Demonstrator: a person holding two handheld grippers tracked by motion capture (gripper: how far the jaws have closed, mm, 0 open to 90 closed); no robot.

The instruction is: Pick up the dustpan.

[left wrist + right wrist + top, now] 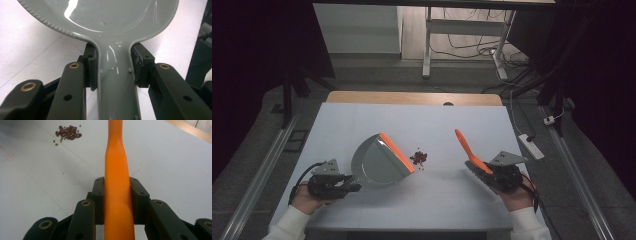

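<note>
Dustpan and brush held, beans between.
We find left tongs (353, 187) clamping the grey dustpan (379, 161), right tongs (490, 172) clamping the orange brush (468, 147); beans (418, 157) lie on the counter (362, 125).

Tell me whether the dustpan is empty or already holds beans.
Empty: the dustpan shows a bare grey inside, and the beans lie in a small pile on the table just off its orange lip.

Grey dustpan (379, 162) in left gripper (346, 187), orange brush (473, 155) in right gripper (492, 172), beans (418, 157) between.
</note>
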